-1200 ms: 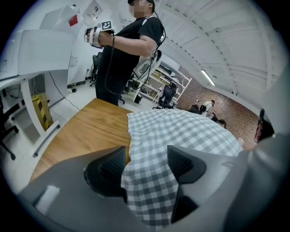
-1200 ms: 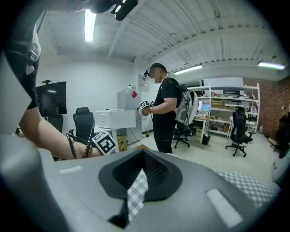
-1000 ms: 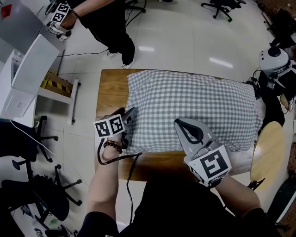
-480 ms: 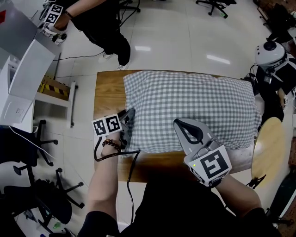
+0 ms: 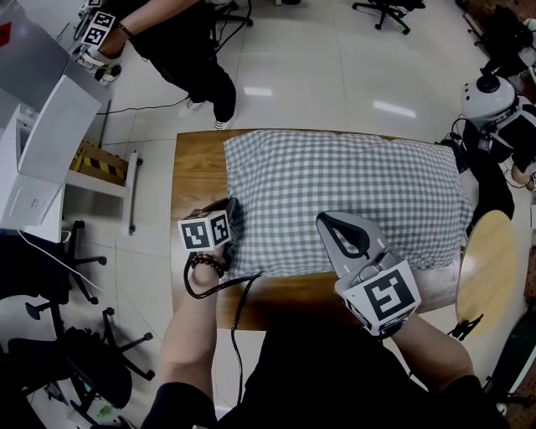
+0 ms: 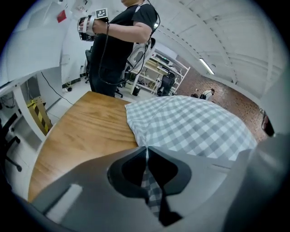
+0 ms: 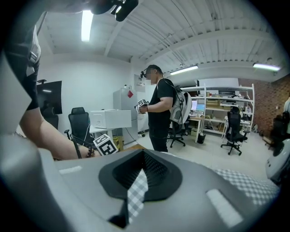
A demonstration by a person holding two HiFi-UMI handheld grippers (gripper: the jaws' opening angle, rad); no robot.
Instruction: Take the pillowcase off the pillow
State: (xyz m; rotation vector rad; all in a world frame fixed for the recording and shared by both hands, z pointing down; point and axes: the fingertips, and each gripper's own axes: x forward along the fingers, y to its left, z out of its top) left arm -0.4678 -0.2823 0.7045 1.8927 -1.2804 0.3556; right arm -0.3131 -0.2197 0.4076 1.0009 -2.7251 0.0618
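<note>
A grey and white checked pillowcase (image 5: 352, 184) lies on a brown wooden table (image 5: 197, 167). The pillow is tucked inside it, so only the cloth shows. It fills most of the table, and a bare strip of wood shows on the left side. The left gripper (image 5: 233, 209) is at the near left corner of the pillowcase. Its fingers have just been closing and are now pressed together, with a thin fold of the checked cloth pinched between them. In the left gripper view the cloth runs down through the dark gap where the fingers meet, and the rest of the pillowcase spreads out in front. The right gripper (image 5: 322, 219) sits over the near edge of the pillowcase, near the middle. Its fingers are pressed together too, and a small strip of checked cloth (image 7: 136, 190) is caught between them. A beaded bracelet (image 5: 203, 264) is on the wrist of the hand that holds the left gripper. Another person (image 5: 180, 50) in dark clothes stands on the shiny white floor (image 5: 335, 67) past the far left corner of the table. A black chair (image 5: 398, 12) stands farther away on the floor.
</note>
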